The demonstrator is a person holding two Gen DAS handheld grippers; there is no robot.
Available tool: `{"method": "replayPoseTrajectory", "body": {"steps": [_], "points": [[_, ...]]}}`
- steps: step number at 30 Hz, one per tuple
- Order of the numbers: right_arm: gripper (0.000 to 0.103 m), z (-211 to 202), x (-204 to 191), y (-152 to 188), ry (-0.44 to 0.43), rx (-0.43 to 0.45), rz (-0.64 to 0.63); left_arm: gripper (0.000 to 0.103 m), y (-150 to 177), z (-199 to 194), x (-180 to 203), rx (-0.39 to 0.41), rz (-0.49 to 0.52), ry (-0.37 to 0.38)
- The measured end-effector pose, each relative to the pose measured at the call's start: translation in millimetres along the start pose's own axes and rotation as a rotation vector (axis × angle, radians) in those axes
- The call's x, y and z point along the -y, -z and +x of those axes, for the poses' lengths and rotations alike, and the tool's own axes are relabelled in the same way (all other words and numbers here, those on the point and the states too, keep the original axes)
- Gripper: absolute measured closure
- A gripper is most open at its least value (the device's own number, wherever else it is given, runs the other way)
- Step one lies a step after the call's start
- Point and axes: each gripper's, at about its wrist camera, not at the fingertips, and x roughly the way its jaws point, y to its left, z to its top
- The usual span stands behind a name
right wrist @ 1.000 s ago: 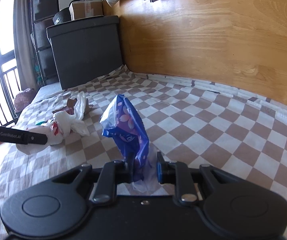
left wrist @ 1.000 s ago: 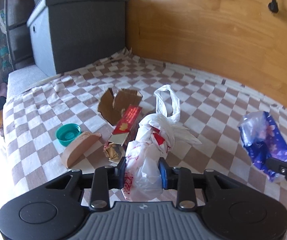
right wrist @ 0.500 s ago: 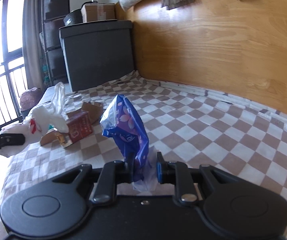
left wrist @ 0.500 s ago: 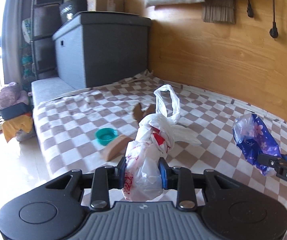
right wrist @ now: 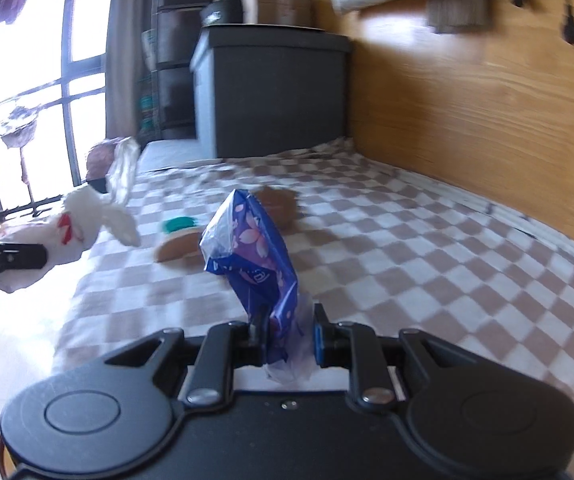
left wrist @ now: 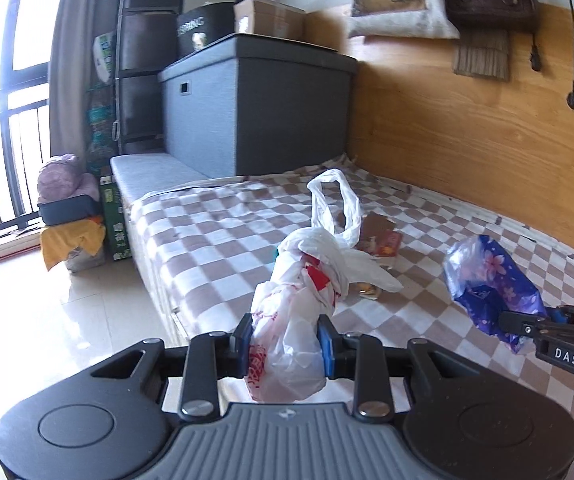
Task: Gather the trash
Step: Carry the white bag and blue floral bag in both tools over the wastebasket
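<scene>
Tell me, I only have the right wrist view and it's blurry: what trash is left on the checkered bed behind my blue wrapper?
Observer: From the left wrist view, a red carton lies flat on the checkered cover, beyond the white plastic bag.
Operator: Anything near that carton?
Observer: Torn brown cardboard sits right behind it.
Operator: Anything smaller?
Observer: A small gold wrapper lies nearer, partly hidden by the bag.
Operator: Is the left gripper's hold good?
Observer: The left gripper pinches the bag's lower part, handles loose above.
</scene>
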Motion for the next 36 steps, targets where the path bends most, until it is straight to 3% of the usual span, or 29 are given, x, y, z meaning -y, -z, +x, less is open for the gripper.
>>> {"method": "replayPoseTrajectory", "body": {"steps": [12, 20, 29, 36], "points": [[0.082, 10, -103, -21, -0.143, -0.032, -0.11, 0.07, 24, -36, -79, 0.004, -0.121, -0.115], [0.082, 28, -173, -14, -0.219, -0.115, -0.171, 0.07, 56, -52, -136, -0.029, -0.235, -0.216], [0.082, 60, -246, 17, -0.267, -0.268, -0.195, 0.07, 109, -56, -197, -0.136, -0.353, -0.294], [0.082, 96, -296, 60, -0.315, -0.476, -0.074, 0.069, 161, -44, -233, -0.272, -0.457, -0.33]]}}
